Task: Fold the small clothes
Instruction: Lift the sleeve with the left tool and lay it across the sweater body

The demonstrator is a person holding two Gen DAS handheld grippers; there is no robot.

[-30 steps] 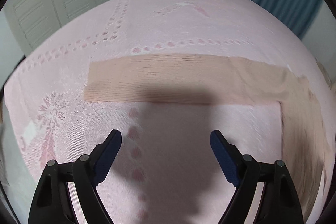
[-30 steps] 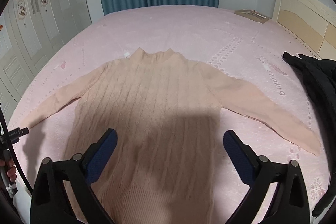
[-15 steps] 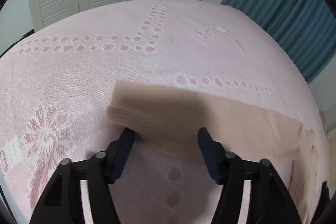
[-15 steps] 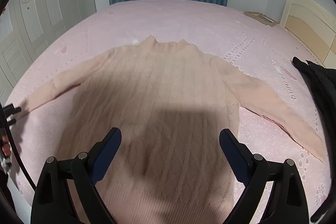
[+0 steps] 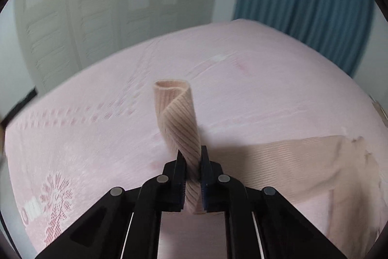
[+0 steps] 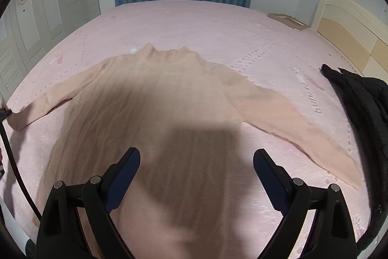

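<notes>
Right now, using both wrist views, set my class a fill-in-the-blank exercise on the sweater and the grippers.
1. The left gripper is shut on the sweater's ____.
2. The right gripper hovers with its jaws ____.
3. The sweater lies on a ____ bedspread.
4. The dark jacket lies beside the sweater's ____ sleeve.

Missing words: cuff; open; pink; right

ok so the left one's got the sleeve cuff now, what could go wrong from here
1. The left gripper, whose jaws have just been closing, pinches the sleeve cuff twisted and bunched, so the fold may land with a twist in it.
2. The right gripper hangs open above the sweater, pinning nothing; pulling the sleeve across could drag the body out of square.
3. The black garment lies close to the other sleeve and could get caught up when that side is folded.
</notes>
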